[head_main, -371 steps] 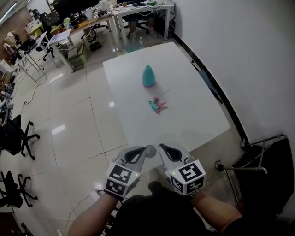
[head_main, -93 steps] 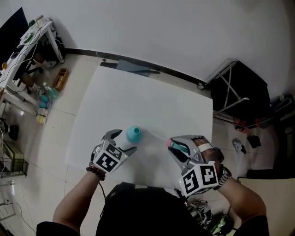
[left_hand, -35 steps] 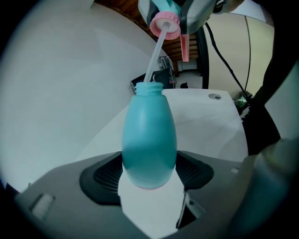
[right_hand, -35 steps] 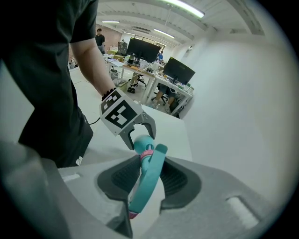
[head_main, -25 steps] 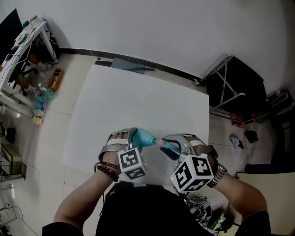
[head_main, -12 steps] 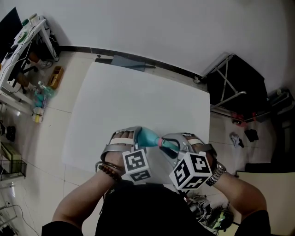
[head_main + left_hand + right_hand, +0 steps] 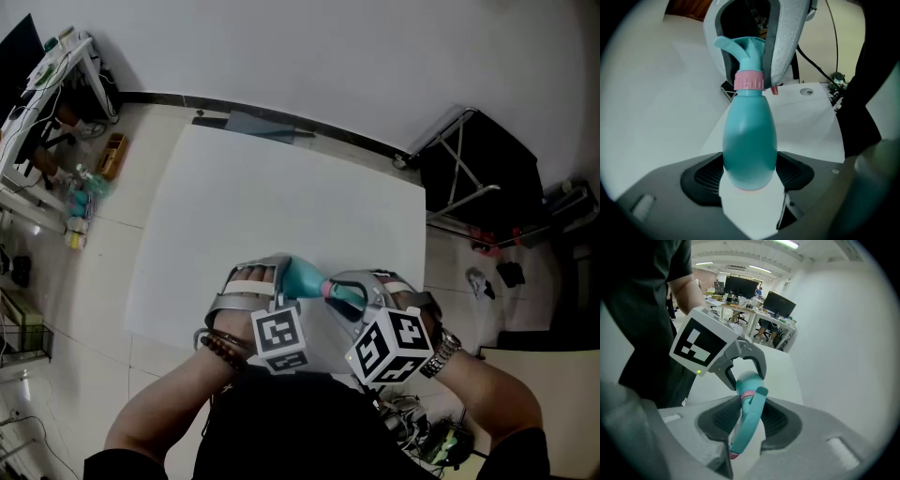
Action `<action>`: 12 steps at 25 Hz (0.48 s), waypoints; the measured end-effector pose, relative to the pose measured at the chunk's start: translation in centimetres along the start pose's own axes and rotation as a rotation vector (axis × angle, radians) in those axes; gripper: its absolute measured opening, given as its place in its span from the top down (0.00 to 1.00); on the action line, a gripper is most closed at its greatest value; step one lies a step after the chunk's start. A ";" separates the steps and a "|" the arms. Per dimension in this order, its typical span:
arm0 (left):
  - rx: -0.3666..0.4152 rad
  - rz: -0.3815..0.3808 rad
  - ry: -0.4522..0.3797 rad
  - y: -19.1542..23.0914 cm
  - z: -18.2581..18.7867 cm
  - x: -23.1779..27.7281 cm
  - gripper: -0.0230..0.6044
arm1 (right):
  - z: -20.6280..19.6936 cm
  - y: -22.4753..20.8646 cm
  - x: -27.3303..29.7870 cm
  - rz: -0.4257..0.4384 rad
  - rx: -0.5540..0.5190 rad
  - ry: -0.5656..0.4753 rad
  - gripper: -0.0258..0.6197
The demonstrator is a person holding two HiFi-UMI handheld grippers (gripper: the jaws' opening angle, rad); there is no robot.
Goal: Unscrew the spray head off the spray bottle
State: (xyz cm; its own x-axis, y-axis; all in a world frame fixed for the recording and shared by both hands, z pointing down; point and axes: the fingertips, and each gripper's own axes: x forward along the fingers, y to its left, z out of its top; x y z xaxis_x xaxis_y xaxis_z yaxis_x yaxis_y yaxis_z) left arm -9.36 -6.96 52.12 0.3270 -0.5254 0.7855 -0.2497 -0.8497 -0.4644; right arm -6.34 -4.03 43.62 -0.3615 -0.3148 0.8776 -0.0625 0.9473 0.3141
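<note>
The bottle (image 7: 750,136) hangs in the air above the near part of the table (image 7: 281,187), lying across between my two hands. The head (image 7: 752,404) sits on its neck, and the pink collar (image 7: 750,80) looks snug against the shoulder, as far as I can tell (the thread itself is hidden under it).

My left gripper (image 7: 750,176) is clamped on the fat base of the bottle. Its jaws stand wide because the body is wide, and the grip keeps the body from spinning. My right gripper (image 7: 749,421) faces it and is closed on the head, one pad on each side. With both ends pinned like this, rolling one wrist against the other should work the thread.

Much earlier the bottle stood alone out on the table, the head lay apart beside it, and both grippers were empty. A few seconds ago the head was already in my right gripper while the left was at the bottle on the table. A second ago the two were joined as now. Since then only the left gripper's cube (image 7: 279,335) has rolled a little.
</note>
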 end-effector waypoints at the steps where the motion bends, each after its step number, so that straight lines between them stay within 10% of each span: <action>1: 0.005 0.008 -0.001 0.1 0.0 -0.1 0.36 | 0.0 0.0 -0.1 0.003 0.007 -0.001 0.77; 12: 0.023 0.089 -0.013 0.5 0.3 -0.5 0.37 | -0.3 -0.4 -0.6 0.101 0.350 -0.048 0.77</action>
State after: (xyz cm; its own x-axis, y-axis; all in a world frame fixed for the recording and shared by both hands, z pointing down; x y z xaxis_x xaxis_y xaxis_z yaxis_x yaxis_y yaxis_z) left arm -9.37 -7.12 51.33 0.3164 -0.5990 0.7356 -0.2569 -0.8005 -0.5414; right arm -5.86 -4.24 43.08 -0.4249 -0.2238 0.8771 -0.3362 0.9387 0.0767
